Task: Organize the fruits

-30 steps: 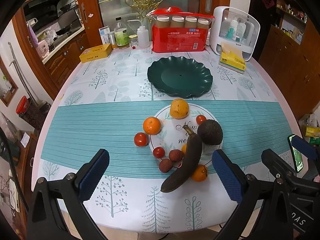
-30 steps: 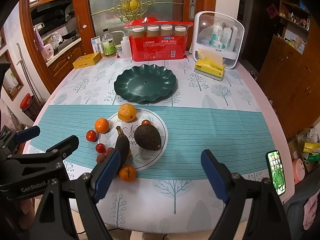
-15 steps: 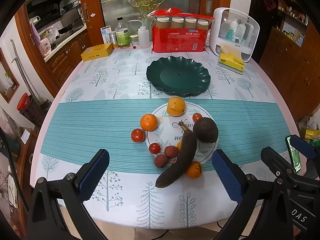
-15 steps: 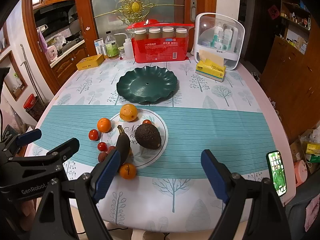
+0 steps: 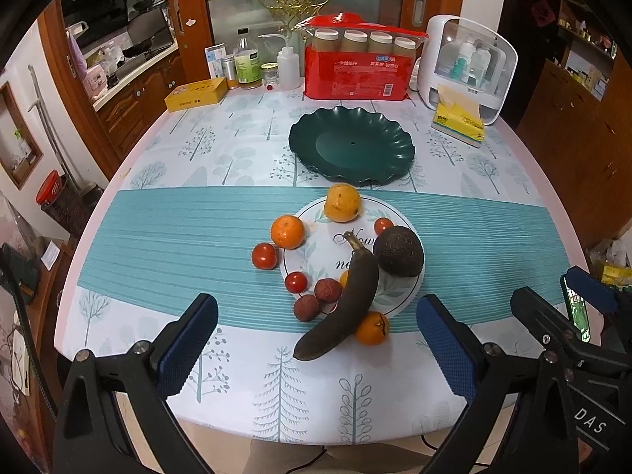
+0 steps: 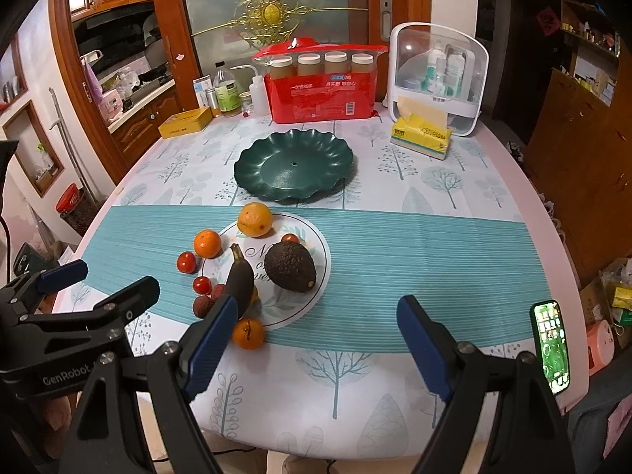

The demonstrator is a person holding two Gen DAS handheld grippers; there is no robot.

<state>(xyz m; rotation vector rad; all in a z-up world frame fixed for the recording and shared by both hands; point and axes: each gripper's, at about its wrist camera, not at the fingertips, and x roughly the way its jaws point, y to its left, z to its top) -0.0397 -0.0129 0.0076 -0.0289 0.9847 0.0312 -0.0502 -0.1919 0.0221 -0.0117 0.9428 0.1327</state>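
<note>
An empty dark green scalloped plate (image 5: 351, 148) (image 6: 294, 164) sits at mid-table. In front of it, on and around a white round mat (image 5: 328, 249) (image 6: 316, 252), lie a dark overripe banana (image 5: 347, 300) (image 6: 241, 278), an avocado (image 5: 399, 251) (image 6: 290, 264), a yellow-orange fruit (image 5: 342, 207) (image 6: 254, 219), a mandarin (image 5: 287, 231) (image 6: 207, 243), another small orange (image 5: 371, 328) (image 6: 247, 333), cherry tomatoes (image 5: 264, 255) and lychees (image 5: 306, 307). My left gripper (image 5: 314, 345) is open and empty above the near table edge. My right gripper (image 6: 318, 339) is open and empty, to its right.
At the back stand a red pack of jars (image 5: 357, 65), a white organizer (image 5: 466, 63), a yellow tissue pack (image 5: 458, 120), a yellow tin (image 5: 195, 94) and bottles (image 5: 247, 59). A phone (image 6: 551, 345) shows at the right table edge. Wooden cabinets flank both sides.
Both grippers have pulled back and risen a little from the table, so the fruit sits slightly farther off. Nothing on the table has moved.
</note>
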